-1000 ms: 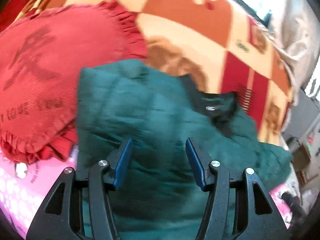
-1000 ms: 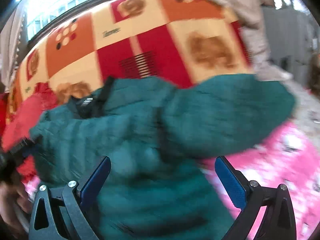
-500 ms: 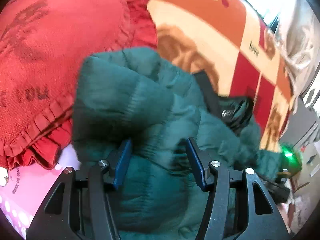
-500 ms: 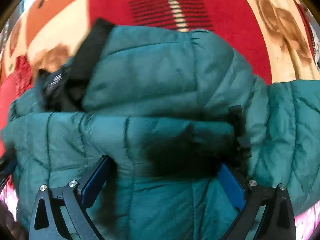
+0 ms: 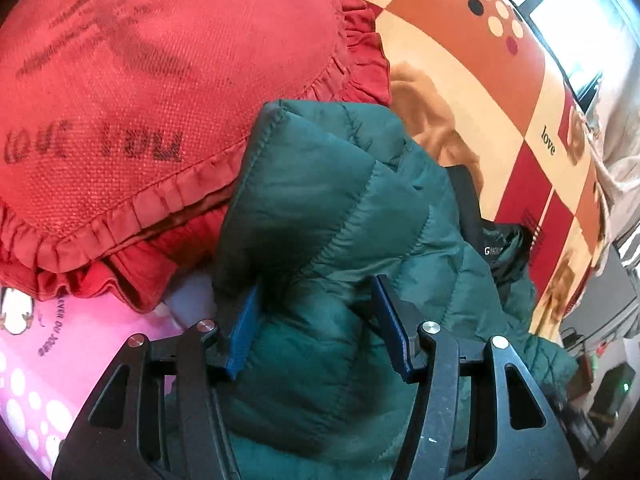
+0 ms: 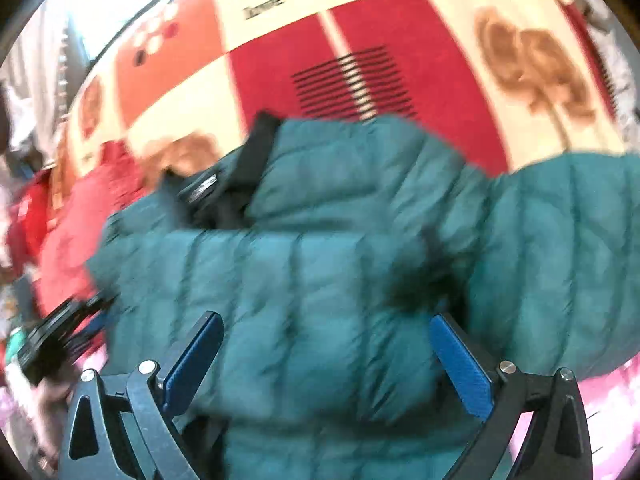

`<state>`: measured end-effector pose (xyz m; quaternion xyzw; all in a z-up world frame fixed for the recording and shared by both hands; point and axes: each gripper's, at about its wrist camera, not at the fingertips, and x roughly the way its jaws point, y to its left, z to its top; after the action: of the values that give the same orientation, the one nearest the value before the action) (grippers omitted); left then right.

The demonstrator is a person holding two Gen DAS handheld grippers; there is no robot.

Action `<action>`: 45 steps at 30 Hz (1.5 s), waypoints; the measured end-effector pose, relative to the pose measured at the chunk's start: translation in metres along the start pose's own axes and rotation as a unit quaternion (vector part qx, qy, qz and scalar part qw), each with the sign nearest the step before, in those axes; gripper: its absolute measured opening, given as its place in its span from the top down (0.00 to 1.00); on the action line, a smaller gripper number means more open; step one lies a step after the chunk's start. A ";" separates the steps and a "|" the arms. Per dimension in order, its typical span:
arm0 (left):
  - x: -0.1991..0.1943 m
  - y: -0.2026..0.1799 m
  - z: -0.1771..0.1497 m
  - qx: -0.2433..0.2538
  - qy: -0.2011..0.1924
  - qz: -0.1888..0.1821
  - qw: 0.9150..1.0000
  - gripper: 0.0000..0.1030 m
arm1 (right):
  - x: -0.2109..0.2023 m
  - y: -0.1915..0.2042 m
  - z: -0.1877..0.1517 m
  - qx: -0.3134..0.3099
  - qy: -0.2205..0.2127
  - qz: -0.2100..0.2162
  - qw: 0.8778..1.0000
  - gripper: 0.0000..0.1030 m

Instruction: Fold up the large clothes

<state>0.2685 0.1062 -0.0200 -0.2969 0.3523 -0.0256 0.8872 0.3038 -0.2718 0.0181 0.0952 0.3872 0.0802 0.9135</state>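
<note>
A dark green puffer jacket lies bunched on the bed, with its black collar and label to the right. My left gripper is shut on a thick fold of the jacket near the pillow side. The fabric bulges between its blue pads and hides the left tip. In the blurred right wrist view the jacket fills the middle, and one sleeve reaches out to the right. My right gripper stands wide open over the jacket's body, with both pad faces bare. The left gripper and a hand show at the far left.
A red frilled pillow presses against the jacket's left edge. An orange, red and cream patterned blanket covers the bed behind. A pink spotted sheet lies in front, also visible as the pink sheet at lower right. Room clutter sits at the far right edge.
My left gripper has sunk closer to the pillow with the jacket fold between its pads. The right gripper swung in over the jacket's body, and the raised sleeve now lies to the right.
</note>
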 end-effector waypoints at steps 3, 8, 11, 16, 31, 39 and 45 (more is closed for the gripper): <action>0.004 -0.009 -0.003 0.026 0.007 0.029 0.999 0.46 | 0.019 0.007 -0.022 -0.005 0.043 0.019 0.999 0.00; 0.012 -0.010 -0.009 0.045 0.029 0.055 0.997 0.35 | 0.065 -0.002 -0.030 0.016 0.057 -0.044 0.997 0.01; 0.022 0.001 -0.009 0.011 0.044 0.058 0.997 0.22 | 0.071 0.006 -0.032 0.004 0.050 -0.063 0.997 0.01; 0.014 0.015 -0.007 -0.030 0.032 0.042 0.998 0.22 | 0.068 0.014 -0.041 -0.001 0.055 -0.047 0.997 0.00; 0.027 -0.052 -0.021 0.132 0.044 0.109 0.984 0.21 | 0.060 0.020 -0.045 -0.021 0.050 -0.062 0.997 0.00; -0.006 -0.060 -0.018 0.112 -0.002 0.091 0.990 0.22 | -0.005 0.033 -0.053 -0.031 -0.037 -0.080 0.996 0.00; -0.019 -0.084 -0.045 0.158 0.029 0.058 0.985 0.22 | -0.048 0.024 -0.062 0.005 -0.038 -0.096 0.995 0.00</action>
<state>0.2389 0.0192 0.0116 -0.1308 0.3864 -0.0380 0.9122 0.2238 -0.2521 0.0146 0.0656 0.3599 -0.0139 0.9306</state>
